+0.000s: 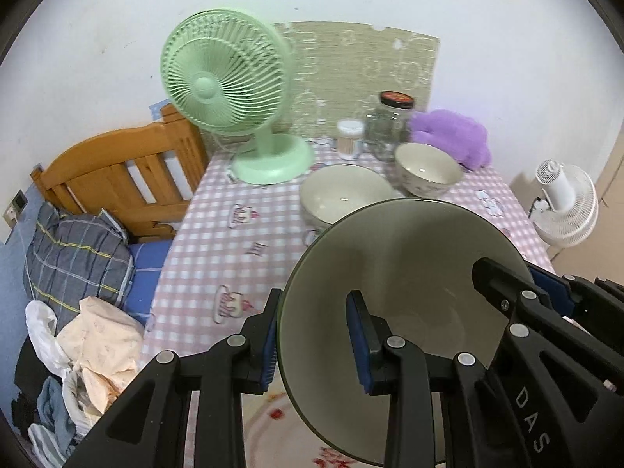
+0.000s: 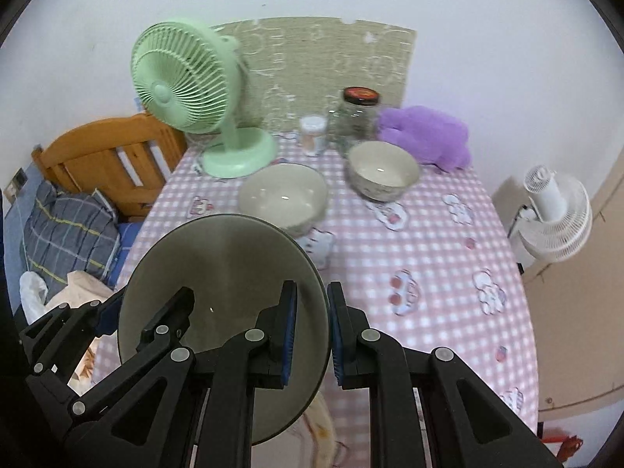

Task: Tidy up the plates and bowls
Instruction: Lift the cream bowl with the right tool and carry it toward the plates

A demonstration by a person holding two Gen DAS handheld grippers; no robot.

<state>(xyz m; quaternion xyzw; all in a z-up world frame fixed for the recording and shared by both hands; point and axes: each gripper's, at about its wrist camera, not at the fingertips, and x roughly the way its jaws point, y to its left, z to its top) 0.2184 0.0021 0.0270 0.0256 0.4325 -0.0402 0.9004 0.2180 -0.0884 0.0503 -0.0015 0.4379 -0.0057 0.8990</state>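
A large grey-green dish (image 1: 409, 273) hangs tilted above the near part of the pink checked tablecloth (image 1: 234, 241). My left gripper (image 1: 315, 312) is shut on its left rim, one blue pad inside and one outside. My right gripper (image 2: 312, 312) is shut on the opposite rim of the same dish (image 2: 226, 265). Each gripper also shows in the other's view: the right gripper (image 1: 526, 277) and the left gripper (image 2: 136, 308). Behind the dish two cream bowls stand on the table, a wide one (image 2: 282, 195) and a smaller patterned one (image 2: 384, 173).
A green desk fan (image 1: 226, 78), a small lidded container (image 1: 350, 138), a glass jar with a dark lid (image 1: 392, 124) and a purple plush (image 1: 452, 136) line the table's far edge by the wall. A bed with a wooden headboard (image 1: 117, 179) is left; a white fan (image 2: 553, 214) is right.
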